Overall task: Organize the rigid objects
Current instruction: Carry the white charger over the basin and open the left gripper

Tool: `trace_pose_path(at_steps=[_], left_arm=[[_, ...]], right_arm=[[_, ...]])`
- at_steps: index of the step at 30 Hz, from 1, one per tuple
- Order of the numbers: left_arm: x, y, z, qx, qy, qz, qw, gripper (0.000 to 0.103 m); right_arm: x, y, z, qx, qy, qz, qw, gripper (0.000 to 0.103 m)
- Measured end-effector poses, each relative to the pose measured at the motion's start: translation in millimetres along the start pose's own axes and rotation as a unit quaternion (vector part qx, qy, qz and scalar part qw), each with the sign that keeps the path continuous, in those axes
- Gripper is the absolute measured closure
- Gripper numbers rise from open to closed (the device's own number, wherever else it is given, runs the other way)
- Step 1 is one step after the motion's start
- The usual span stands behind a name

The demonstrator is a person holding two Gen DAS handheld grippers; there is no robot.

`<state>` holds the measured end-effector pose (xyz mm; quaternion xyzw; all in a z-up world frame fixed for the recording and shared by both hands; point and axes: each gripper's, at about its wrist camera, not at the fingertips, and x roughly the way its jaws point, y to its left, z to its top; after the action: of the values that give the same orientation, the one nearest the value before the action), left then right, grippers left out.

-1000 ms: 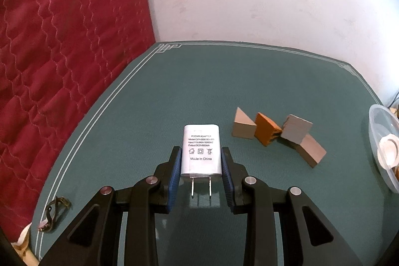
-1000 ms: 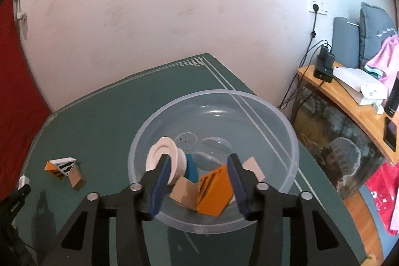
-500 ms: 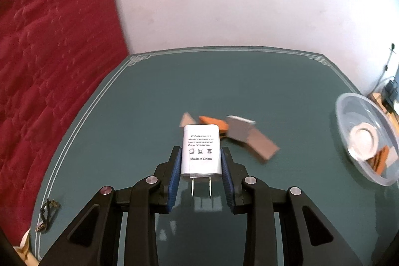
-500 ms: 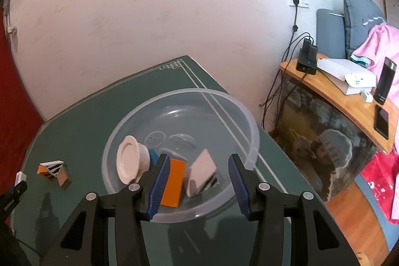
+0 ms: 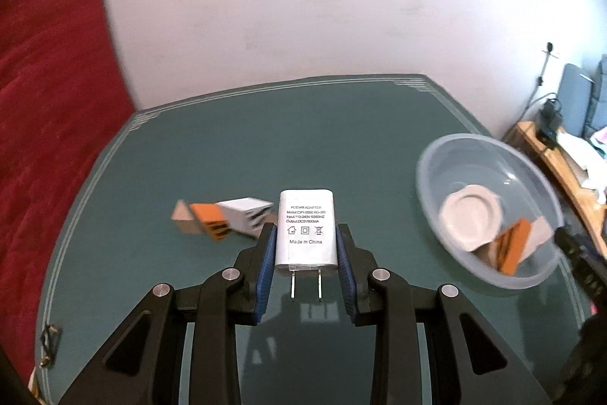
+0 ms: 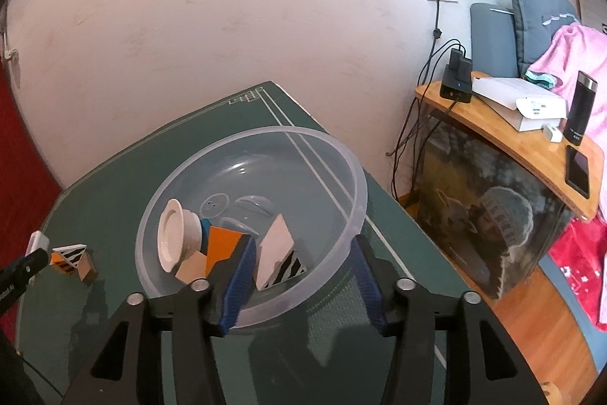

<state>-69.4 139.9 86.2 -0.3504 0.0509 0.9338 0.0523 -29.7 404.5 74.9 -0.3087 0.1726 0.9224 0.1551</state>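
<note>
I'm working over a green table [image 5: 235,147], where a clear plastic bowl [image 6: 343,173] near its right edge already holds a white cup, an orange block and a striped wedge [image 6: 279,259]. My right gripper [image 6: 299,285] hangs above the bowl's near side with its jaws opening and nothing between them; the wedge lies on the bowl's floor below, free of the pads. My left gripper [image 5: 305,266] is clamped on a white charger [image 5: 306,228], lifted off the table, left of the bowl and in front of a small cluster of blocks [image 5: 224,221] left on the table. The charger's long axis runs along the fingers, its rounded end pointing away from me and its two prongs back toward the camera. To finish this carry well, I judge I should bring it level over the bowl's open middle, clear of the other gripper, lower it past the rim, then let go so it doesn't bounce out.
</note>
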Motion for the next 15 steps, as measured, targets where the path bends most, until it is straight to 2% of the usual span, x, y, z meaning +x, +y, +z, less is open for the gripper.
trace_pose_path(at_steps=[6,15], left_arm=[[-1.6,-34.3,13.9,0.010,0.007,-0.045,0.9989,0.072],[-0.6,-84.7,32.8,0.045,-0.002,-0.081,0.9957,0.071]], right_arm=[[1.6,-6.0,-2.0,0.013,-0.001,-0.004,1.000,0.040],[1.7,-12.7,-3.6,0.034,-0.006,-0.004,0.999,0.037]])
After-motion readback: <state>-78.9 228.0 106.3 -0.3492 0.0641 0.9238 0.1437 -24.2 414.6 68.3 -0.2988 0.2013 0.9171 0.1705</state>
